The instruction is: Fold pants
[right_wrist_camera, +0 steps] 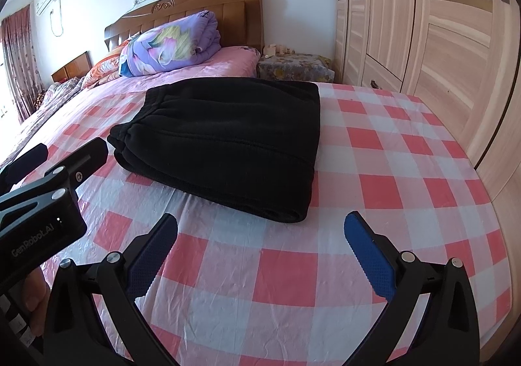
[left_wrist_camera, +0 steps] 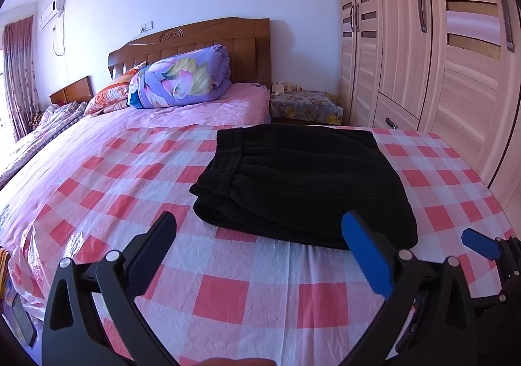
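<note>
One pair of black pants (left_wrist_camera: 302, 183), folded into a thick rectangle, lies on the checked sheet (left_wrist_camera: 228, 297) near the foot of the bed, waistband end toward your left. Nothing touches it.

Your left gripper (left_wrist_camera: 259, 229) hovers just short of the pants' near edge, its two fingers spread wide, holding nothing. Your right gripper (right_wrist_camera: 260, 229) likewise: two fingers apart, empty, over bare sheet near the pants' front corner. Each gripper shows in the other's view, at the frame edge.

One hand (right_wrist_camera: 35, 304) partly visible low left in the right view.

Behind: one rolled purple quilt (left_wrist_camera: 182, 79) against one wooden headboard (left_wrist_camera: 195, 44), one cloth-covered nightstand (left_wrist_camera: 306, 105), one wardrobe (left_wrist_camera: 423, 50) on your right.
</note>
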Demonstrator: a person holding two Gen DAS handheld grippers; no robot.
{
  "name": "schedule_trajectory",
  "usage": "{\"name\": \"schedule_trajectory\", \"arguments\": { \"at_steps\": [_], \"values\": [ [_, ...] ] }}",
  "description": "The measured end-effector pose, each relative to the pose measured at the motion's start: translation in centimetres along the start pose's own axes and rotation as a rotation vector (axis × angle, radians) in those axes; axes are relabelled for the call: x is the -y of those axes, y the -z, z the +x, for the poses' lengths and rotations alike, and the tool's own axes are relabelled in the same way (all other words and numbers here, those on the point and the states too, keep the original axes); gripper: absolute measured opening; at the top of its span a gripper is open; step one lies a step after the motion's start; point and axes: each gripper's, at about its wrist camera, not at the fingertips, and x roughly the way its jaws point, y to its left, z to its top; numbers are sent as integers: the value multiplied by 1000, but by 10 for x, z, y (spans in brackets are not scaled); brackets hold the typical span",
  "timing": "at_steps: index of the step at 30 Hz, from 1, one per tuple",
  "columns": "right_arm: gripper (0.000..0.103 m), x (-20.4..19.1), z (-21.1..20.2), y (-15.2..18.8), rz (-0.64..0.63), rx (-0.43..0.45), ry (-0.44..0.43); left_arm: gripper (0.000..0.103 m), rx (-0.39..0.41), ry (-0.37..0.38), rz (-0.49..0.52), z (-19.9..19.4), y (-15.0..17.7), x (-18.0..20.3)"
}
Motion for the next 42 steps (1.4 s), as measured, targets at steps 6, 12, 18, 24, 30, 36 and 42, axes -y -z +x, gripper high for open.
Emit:
{"name": "schedule_trajectory", "arguments": {
  "at_steps": [6, 12, 18, 24, 30, 36, 42],
  "values": [
    [99, -1, 1, 2, -1, -2, -5, 102, 1, -1, 2, 0, 0, 0],
    [99, 0, 2, 1, 0, -3, -7, 102, 6, -4, 3, -1, 1, 0],
    [99, 0, 2, 1, 0, -4, -8, 102, 13, -5, 8, -3, 2, -1],
    [99, 1, 2, 0, 1, -3, -10, 102, 11, -6, 6, -3, 2, -1],
    [99, 0, 2, 1, 0, -4, -11, 102, 10, -5, 9, -3, 2, -1],
    [99, 0, 2, 0, 0, -5, -12, 102, 4, -4, 11, -2, 2, -1],
    [99, -1, 2, 2, -2, -7, -13, 102, 2, -4, 13, -1, 3, 0]
  ]
}}
